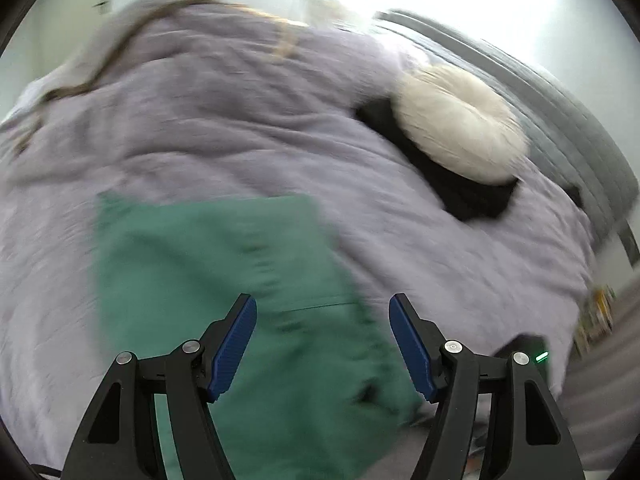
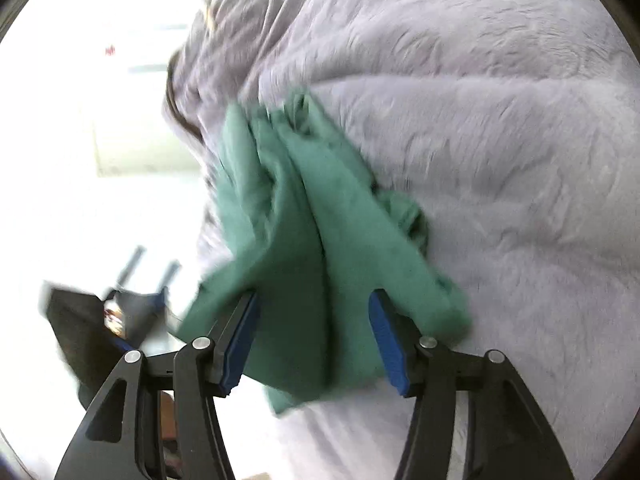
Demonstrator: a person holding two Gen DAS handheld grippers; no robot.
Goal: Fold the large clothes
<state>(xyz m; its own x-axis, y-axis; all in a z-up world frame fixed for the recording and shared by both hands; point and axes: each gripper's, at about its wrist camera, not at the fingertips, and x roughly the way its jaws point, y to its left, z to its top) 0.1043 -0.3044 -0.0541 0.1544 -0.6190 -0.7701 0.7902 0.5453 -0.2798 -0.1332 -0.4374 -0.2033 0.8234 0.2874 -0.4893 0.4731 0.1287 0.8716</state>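
Note:
A green garment (image 1: pixel 224 272) lies flat on the lilac bedspread (image 1: pixel 200 120), roughly rectangular, its near end bunched by the bed's edge. My left gripper (image 1: pixel 322 344) is open and hovers above its near part, holding nothing. In the right wrist view the green garment (image 2: pixel 304 216) lies in long folds across the bedspread (image 2: pixel 500 140). My right gripper (image 2: pixel 314 340) is open just over its near end, fingers apart on either side of the cloth. The left gripper (image 2: pixel 148 276) shows blurred at the lower left.
A white fluffy cushion (image 1: pixel 460 120) rests on a black garment (image 1: pixel 452 176) at the bed's far right. A grey padded headboard (image 1: pixel 560 112) runs behind them. The bed's edge and the floor (image 1: pixel 600 392) lie at the lower right.

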